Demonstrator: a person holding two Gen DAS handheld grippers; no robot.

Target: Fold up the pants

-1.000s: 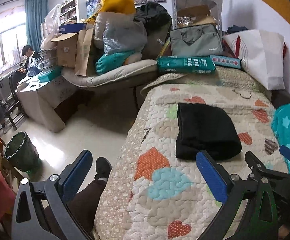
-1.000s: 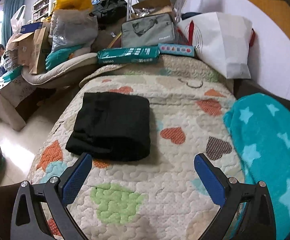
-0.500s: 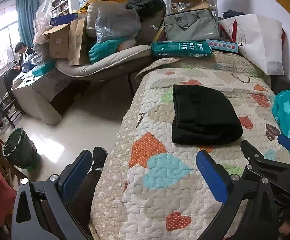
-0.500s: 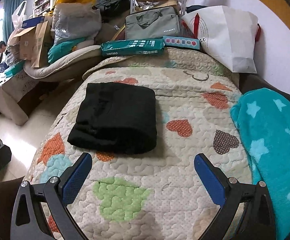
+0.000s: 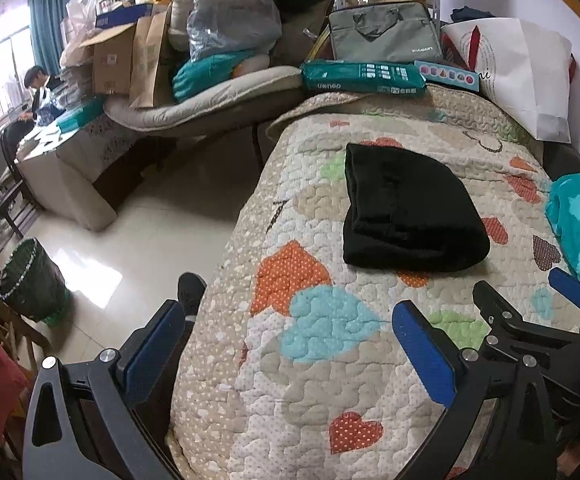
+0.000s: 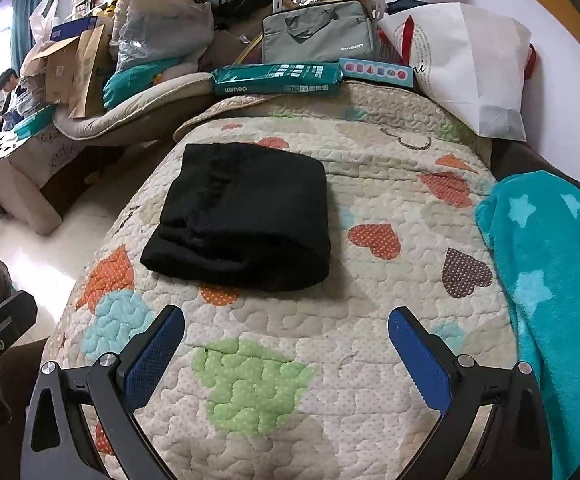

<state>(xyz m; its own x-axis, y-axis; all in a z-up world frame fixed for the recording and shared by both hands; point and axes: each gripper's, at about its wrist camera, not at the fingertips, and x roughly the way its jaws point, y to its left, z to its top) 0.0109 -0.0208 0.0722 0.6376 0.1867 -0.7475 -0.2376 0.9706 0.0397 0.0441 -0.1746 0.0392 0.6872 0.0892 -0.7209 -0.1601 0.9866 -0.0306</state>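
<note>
Black pants (image 5: 406, 208) (image 6: 245, 212) lie folded into a compact rectangle on the heart-patterned quilt (image 5: 322, 340) (image 6: 370, 320) of the bed. My left gripper (image 5: 290, 344) stands open near the bed's near left corner, well short of the pants, nothing between its blue pads. My right gripper (image 6: 285, 348) is open too, held over the quilt in front of the pants and apart from them. In the left wrist view the right gripper (image 5: 530, 308) shows at the lower right edge.
A teal star blanket (image 6: 554, 280) lies at the right of the bed. Green boxes (image 6: 277, 78), a grey bag (image 6: 318, 32) and a white bag (image 6: 466, 68) sit at the bed's far end. Left are a floor, a bin (image 5: 29, 280), cluttered furniture and a seated person (image 5: 37, 84).
Both grippers have drawn back and risen a little from the folded pants, which now appear farther away. Both stay open. The pants have not moved.
</note>
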